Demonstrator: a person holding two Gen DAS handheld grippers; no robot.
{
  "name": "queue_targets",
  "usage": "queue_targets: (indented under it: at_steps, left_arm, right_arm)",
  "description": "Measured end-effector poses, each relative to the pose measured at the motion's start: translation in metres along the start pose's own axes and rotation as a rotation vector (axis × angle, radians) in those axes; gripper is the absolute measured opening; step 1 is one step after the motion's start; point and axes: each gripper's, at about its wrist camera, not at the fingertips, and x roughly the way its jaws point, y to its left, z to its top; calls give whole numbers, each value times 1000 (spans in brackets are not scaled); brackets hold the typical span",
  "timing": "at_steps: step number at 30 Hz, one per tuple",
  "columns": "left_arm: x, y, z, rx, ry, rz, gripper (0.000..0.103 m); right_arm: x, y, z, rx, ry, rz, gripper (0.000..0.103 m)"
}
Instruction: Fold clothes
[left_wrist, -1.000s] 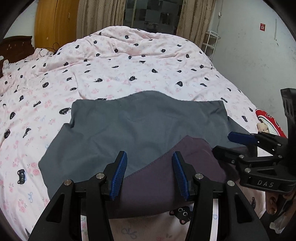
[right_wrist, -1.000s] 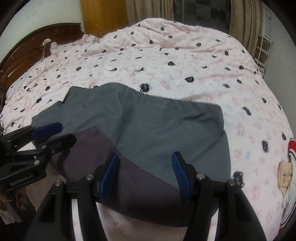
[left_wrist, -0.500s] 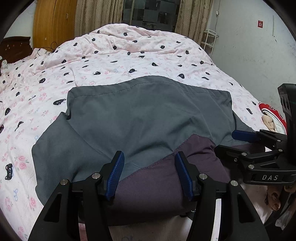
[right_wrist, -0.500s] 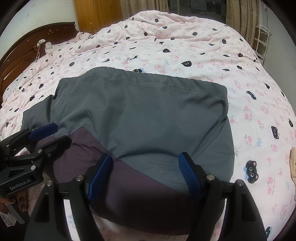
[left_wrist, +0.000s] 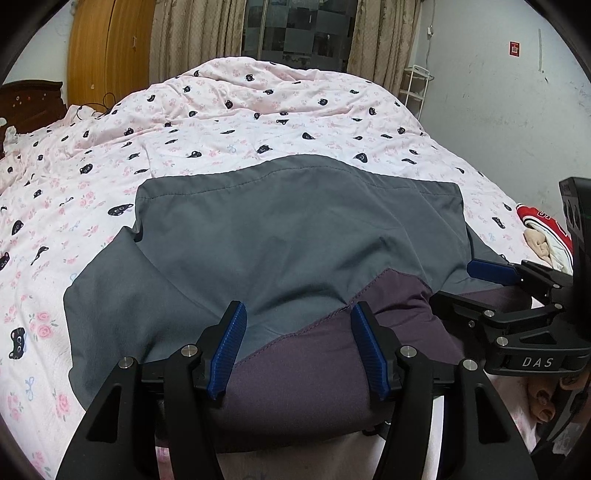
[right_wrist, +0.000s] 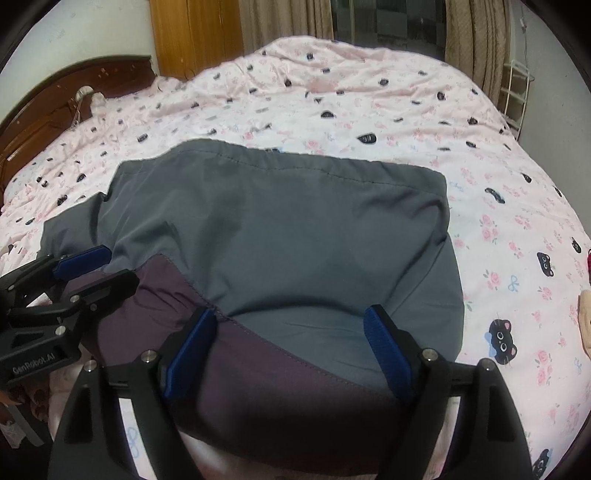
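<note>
With both left gripper (left_wrist: 297, 343) and right gripper (right_wrist: 284, 349) gaping empty over the grey-purple garment (left_wrist: 295, 236) at six o'clock, risk of snagging one layer only.

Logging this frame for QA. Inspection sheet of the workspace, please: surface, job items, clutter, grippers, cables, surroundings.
Surface: bed with a pink cat-print duvet, rumpled.
Job's things: grey and purple garment spread flat on the duvet, purple panel at the near edge.
Clutter: red-and-white clothing pile at the bed's right edge.
Grippers: left gripper open over the purple panel; right gripper open over the same near edge; neither holds fabric.
Cables: dark cord near the headboard.
Surroundings: wooden headboard, wooden wardrobe, curtains, white wire rack, grey wall.
</note>
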Motion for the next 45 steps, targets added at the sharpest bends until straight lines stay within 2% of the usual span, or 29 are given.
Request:
queue_targets:
  at_steps: [6, 8, 10, 12, 16, 22, 25, 28, 30, 34, 36, 39, 41, 45]
  left_arm:
    - [-23, 0, 6, -26, -16, 19, 59]
    - [-40, 1, 5, -30, -55, 39, 68]
    - [-57, 1, 1, -22, -106, 34, 68]
    - [-65, 0, -5, -1, -119, 26, 68]
    - [-48, -3, -19, 42, -43, 62, 68]
    - [-32, -1, -33, 51, -34, 52, 69]
    - [-30, 3, -36, 38, -43, 27, 69]
    - [-35, 0, -35, 43, -50, 34, 69]
    - [-49, -3, -29, 52, -83, 49, 69]
    - [-77, -5, -12, 94, -208, 64, 69]
    - [-78, 3, -4, 82, -220, 80, 69]
    - [-56, 29, -6, 0, -126, 80, 69]
    - [-38, 42, -13, -37, -55, 44, 69]
    - [-34, 44, -19, -32, -61, 27, 69]
  right_arm:
    - [-18, 0, 5, 14, -33, 4, 88]
    - [-33, 1, 5, 19, -65, 5, 91]
    - [-48, 6, 2, 8, -98, 8, 94]
    - [-56, 12, -3, -3, -109, 10, 96]
    - [-59, 24, -14, -27, -98, -11, 96]
    - [-37, 27, -27, -58, -53, -32, 98]
    - [-28, 28, -33, -74, -37, -40, 99]
    - [-26, 27, -35, -77, -40, -37, 99]
    - [-29, 25, -35, -71, -48, -24, 99]
    - [-35, 22, -35, -67, -60, -2, 99]
    - [-36, 22, -35, -75, -60, 5, 99]
    - [-34, 23, -37, -86, -60, 3, 100]
    - [-32, 24, -37, -86, -61, 1, 100]
    - [-30, 27, -39, -110, -63, -8, 101]
